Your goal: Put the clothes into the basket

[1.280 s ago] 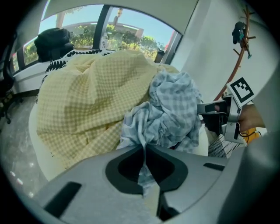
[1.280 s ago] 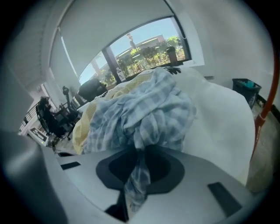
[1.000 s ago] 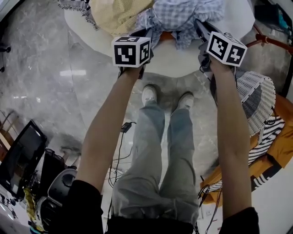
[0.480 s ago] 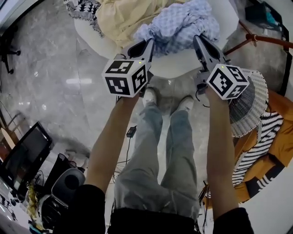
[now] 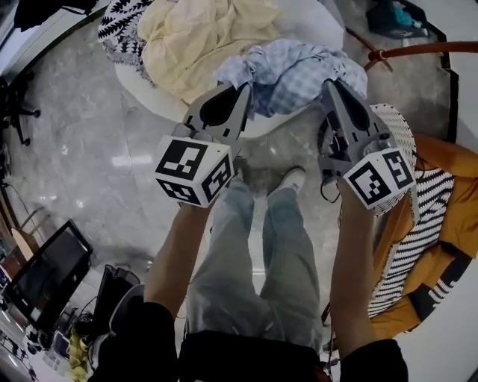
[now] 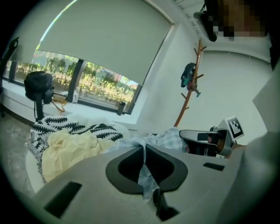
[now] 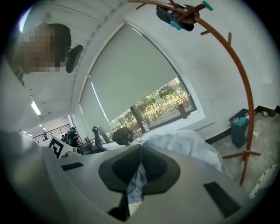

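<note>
A blue-and-white checked shirt (image 5: pixel 291 69) hangs bunched between my two grippers, above the near edge of the white round table (image 5: pixel 317 22). My left gripper (image 5: pixel 242 89) is shut on the shirt's left part, and a strip of checked cloth (image 6: pixel 144 173) shows pinched between its jaws (image 6: pixel 144 148). My right gripper (image 5: pixel 329 83) is shut on the right part, with checked cloth (image 7: pixel 136 177) caught between its jaws (image 7: pixel 140 151). The white woven basket (image 5: pixel 399 138) stands on the floor just right of the right gripper.
A pale yellow cloth (image 5: pixel 198 33) and a black-and-white patterned cloth (image 5: pixel 119 26) lie on the table. A striped garment (image 5: pixel 418 231) and an orange one (image 5: pixel 448 160) lie by the basket. A brown coat stand (image 7: pixel 245 87) rises at the right. The person's legs (image 5: pixel 254 254) stand below.
Both grippers have risen together, towards the camera, carrying the checked shirt up off the table. Their jaws stayed shut on it.
</note>
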Available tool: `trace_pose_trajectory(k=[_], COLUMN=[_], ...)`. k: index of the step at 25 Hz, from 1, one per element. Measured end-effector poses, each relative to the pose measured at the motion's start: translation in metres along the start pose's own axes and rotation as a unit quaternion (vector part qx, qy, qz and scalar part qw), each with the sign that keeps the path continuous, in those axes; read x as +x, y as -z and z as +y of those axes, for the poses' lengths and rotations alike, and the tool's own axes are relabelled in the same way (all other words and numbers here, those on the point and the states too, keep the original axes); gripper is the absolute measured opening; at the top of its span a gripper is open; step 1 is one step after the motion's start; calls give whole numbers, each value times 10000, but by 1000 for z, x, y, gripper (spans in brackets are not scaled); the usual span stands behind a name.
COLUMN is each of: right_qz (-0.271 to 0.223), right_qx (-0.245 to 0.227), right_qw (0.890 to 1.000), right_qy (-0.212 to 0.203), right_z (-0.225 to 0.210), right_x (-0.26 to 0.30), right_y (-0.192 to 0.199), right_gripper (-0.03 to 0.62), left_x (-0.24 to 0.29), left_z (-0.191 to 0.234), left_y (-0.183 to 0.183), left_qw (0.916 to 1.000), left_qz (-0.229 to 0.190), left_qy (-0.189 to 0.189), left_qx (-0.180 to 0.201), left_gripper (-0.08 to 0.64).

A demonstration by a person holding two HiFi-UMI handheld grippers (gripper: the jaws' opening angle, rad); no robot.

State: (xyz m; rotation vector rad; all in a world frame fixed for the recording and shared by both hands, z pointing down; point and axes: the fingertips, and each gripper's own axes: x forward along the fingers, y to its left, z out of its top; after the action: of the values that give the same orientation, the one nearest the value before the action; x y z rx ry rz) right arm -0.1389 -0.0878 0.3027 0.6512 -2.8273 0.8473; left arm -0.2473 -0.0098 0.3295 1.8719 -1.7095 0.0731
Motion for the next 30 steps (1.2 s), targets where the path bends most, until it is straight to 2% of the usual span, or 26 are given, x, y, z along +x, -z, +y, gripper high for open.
trace_pose_trajectory(k=[5,9,13,17,22,25,30], right_qz=[-459,-875,-1146,-1346,-1298,-1183,-828], right_qx=[-241,-405,-379,-262,-107,129,633], right_qw=[9985,9941,9889,9794,9695,9592,9493], right_qy=[188,492,868,1481,2075,2565,2966], right_z=[-3,-11,-41,-76,-126,-152,-202], right_x=[-68,-127,-195,-264,-345,-383,-414], right_y=[-62,-104,-121,-108,-76,-41,32], right_gripper=[17,17,17,17,17,17,18], left_x=[5,15,35,63,101,121,158], left_z=[-76,-144,-220,-284,-359,-392,-414], left_y=[-38,-70,-71,-42,20,66,137], left_qw=[9986,9942,9879,9787,9679,9567,9519], left_qz=[-147,-271,-250,102,637,1133,1670], left_qy=[376,869,1314,1814,2188,2432,2427], left_qx=[332,573,789,960,1059,1126,840], left_gripper=[17,17,17,17,18,17,18])
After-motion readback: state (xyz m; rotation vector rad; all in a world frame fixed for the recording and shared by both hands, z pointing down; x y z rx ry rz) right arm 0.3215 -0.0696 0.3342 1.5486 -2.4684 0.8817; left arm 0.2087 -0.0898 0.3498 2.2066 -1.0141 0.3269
